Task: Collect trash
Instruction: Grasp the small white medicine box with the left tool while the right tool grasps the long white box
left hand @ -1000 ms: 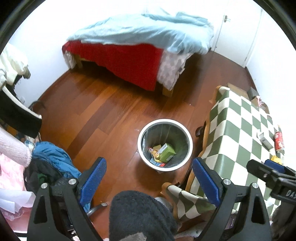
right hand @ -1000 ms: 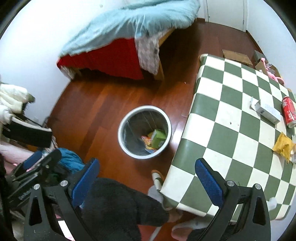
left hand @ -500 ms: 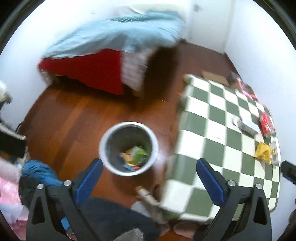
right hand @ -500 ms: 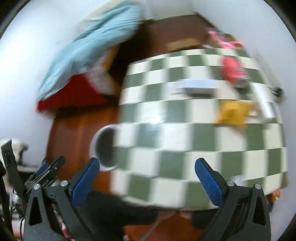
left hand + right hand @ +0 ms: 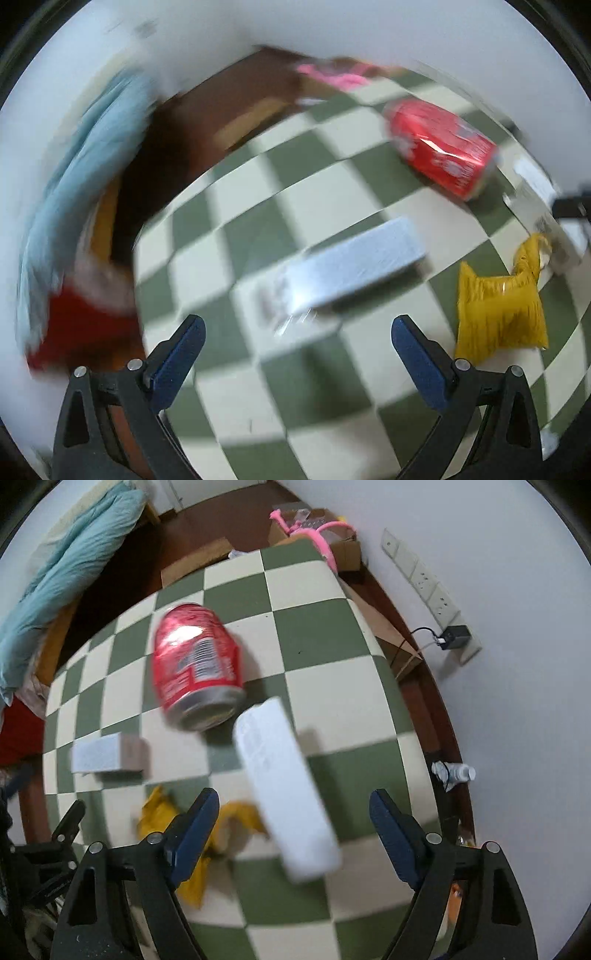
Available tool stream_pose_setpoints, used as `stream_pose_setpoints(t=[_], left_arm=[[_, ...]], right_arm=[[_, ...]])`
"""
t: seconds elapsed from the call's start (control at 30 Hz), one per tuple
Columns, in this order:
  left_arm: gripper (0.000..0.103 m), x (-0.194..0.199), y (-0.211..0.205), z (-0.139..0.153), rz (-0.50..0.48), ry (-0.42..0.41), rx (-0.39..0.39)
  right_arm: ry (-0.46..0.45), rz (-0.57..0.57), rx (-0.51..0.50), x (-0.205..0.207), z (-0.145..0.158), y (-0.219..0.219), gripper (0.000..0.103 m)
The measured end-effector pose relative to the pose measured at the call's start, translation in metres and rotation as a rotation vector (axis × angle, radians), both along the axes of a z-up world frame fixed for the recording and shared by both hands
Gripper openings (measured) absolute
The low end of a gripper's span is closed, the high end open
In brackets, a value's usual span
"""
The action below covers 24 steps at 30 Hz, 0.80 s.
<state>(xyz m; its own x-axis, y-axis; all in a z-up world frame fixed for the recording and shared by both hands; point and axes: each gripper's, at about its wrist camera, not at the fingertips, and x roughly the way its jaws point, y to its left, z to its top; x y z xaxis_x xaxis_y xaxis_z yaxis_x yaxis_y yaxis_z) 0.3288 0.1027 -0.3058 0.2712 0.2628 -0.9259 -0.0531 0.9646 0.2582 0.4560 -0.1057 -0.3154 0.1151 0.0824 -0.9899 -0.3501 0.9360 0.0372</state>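
Note:
Trash lies on the green-and-cream checked table [image 5: 325,402] [image 5: 317,627]. In the left wrist view, a long white box [image 5: 351,266] lies just ahead of my open, empty left gripper [image 5: 295,343]; a yellow wrapper [image 5: 498,314] is to its right and a red can [image 5: 439,144] lies farther back. In the right wrist view, another long white box [image 5: 288,794] lies between the fingers of my open right gripper [image 5: 295,819]. The red can [image 5: 195,668] lies on its side behind it, the yellow wrapper [image 5: 166,812] and the first white box [image 5: 107,755] to the left.
A bed with a blue duvet [image 5: 66,568] and red sheet stands beyond the table. Cardboard boxes with pink items [image 5: 317,535] sit by the wall. A power strip and charger [image 5: 454,635] are on the wall. A small white bottle [image 5: 458,773] lies on the floor at right.
Both grippers swung from the bin on the floor over to the table and came down close to the trash. The bin has left both views. Both stay open.

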Motion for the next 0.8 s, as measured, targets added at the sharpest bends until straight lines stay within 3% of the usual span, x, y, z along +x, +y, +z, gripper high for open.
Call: stream_pose_setpoints(t=[0.17,0.23,0.27,0.47,0.57,0.63,0.73,0.8], left_arm=[[0.1,0.033,-0.027,-0.034,-0.312,0.157,0.017],[0.088,0.039,-0.028,-0.044,-0.337,0.205,0.016],[0.072,0.041,-0.026,-0.04,-0.337,0.195,-0.021],[0.041,0.04,-0.017,-0.029,-0.217,0.248,-0.074],[0.038,0.034,-0.006,-0.021,-0.044,0.255,-0.153],[0.038,0.029,0.004,-0.02,0.055,0.248,-0.259],[0.038,0.025,0.015,-0.025,0.168,0.226,-0.353],[0.038,0.023,0.015,-0.027,0.174,0.208,-0.357]], right_arm=[[0.08,-0.006,0.051,0.017,-0.027,-0.002,0.054],[0.078,-0.024,0.072,0.016,-0.028,-0.005,0.051],[0.073,-0.039,0.084,0.016,-0.027,-0.008,0.047],[0.068,-0.08,0.089,0.004,-0.022,-0.021,0.043],[0.096,-0.057,0.103,-0.001,-0.025,-0.023,0.044],[0.082,-0.03,0.084,-0.004,-0.027,-0.019,0.044],[0.084,0.003,0.037,-0.006,-0.031,-0.012,0.043],[0.085,-0.013,0.039,-0.006,-0.027,-0.016,0.04]])
